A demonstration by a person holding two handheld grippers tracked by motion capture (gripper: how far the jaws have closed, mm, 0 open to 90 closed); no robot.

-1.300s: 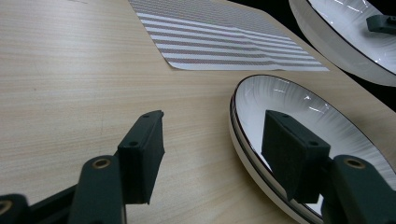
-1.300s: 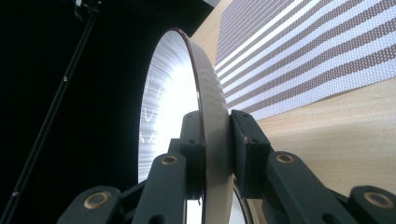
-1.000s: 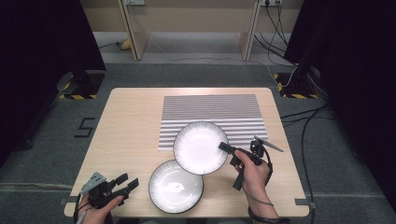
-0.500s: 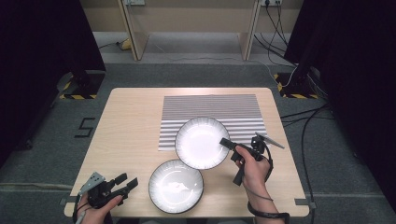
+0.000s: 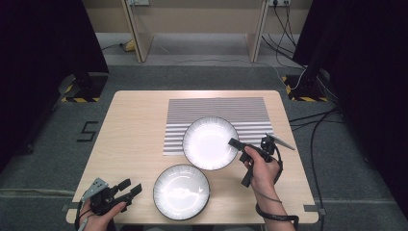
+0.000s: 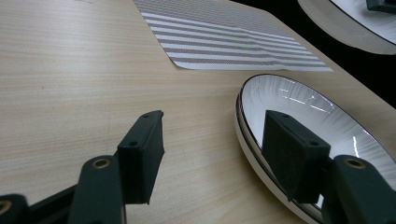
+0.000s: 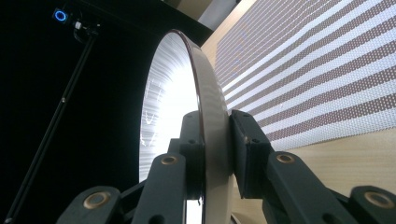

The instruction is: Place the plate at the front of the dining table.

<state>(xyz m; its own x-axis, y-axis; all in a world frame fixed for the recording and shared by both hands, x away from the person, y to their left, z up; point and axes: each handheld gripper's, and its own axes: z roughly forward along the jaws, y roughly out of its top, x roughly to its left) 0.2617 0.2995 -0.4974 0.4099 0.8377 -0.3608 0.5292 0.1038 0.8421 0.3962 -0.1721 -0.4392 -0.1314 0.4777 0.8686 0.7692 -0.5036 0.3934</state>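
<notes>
Right gripper (image 7: pixel 215 154): clamping the rim of the far plate (image 5: pixel 210 143), one jaw on the white inner face and the other on the grey underside; in the high view it is sitting at the plate's right edge (image 5: pixel 235 143), held in the person's right hand (image 5: pixel 263 168).
Far plate: hanging off the table (image 5: pixel 134 125) in the right gripper's jaws; from above it is overlapping the near edge of the striped mat (image 5: pixel 216 108); in the right gripper view (image 7: pixel 187 93) it is standing on edge across the frame, the mat (image 7: pixel 317 74) lying behind it.
Left gripper (image 6: pixel 210 154): standing open and holding nothing, jaws spread wide; it is hovering near the table's front left corner (image 5: pixel 118 195) in the left hand (image 5: pixel 98 219).
Near plate (image 5: pixel 181 191): lying flat on the bare wood near the front edge, just below the far plate; in the left gripper view (image 6: pixel 322 126) its rim is passing behind the right-hand jaw, and I cannot tell whether that jaw is touching it.
</notes>
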